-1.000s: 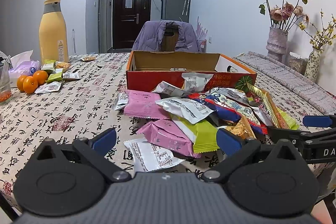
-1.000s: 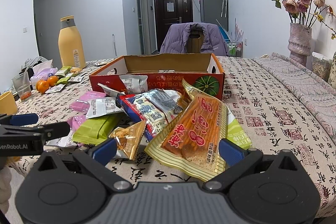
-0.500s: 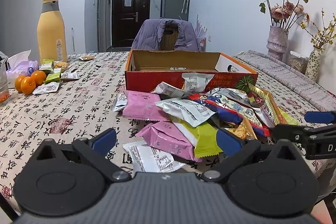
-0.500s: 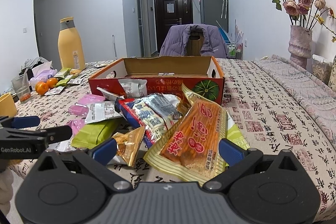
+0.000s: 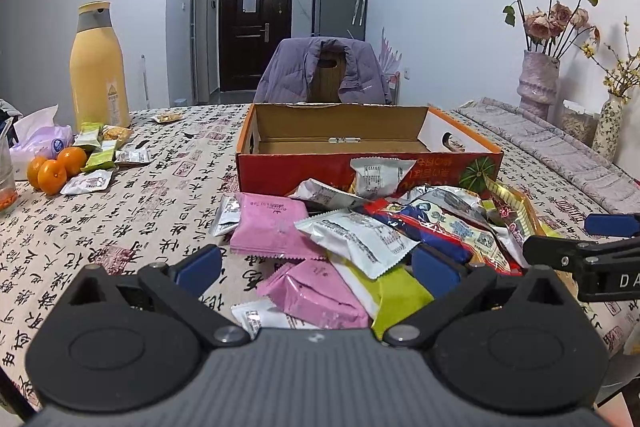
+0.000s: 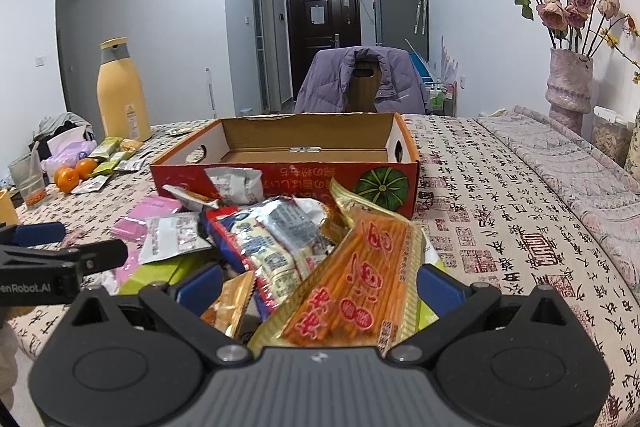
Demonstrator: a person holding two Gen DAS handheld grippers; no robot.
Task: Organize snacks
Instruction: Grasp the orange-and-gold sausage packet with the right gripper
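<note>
A heap of snack packets lies in front of an open red cardboard box (image 5: 360,167) (image 6: 280,179), whose inside looks bare. My left gripper (image 5: 316,269) is open, low over a pink packet (image 5: 316,291) and a green packet (image 5: 400,297) at the heap's near edge. A larger pink packet (image 5: 268,227) and a white packet (image 5: 356,239) lie just beyond. My right gripper (image 6: 320,285) is open around the near end of a long orange snack pack (image 6: 356,287), with a small gold packet (image 6: 232,301) by its left finger. Nothing is gripped.
A tall yellow bottle (image 5: 98,67), oranges (image 5: 56,167), a tissue pack (image 5: 38,139) and several small packets sit on the table's left. Vases with dried roses (image 5: 538,83) (image 6: 570,83) stand at the right. A chair with a purple jacket (image 5: 324,71) is behind the box.
Both grippers have moved forward and lower toward the heap; the packets now lie between their open fingers. Nothing was picked up.
</note>
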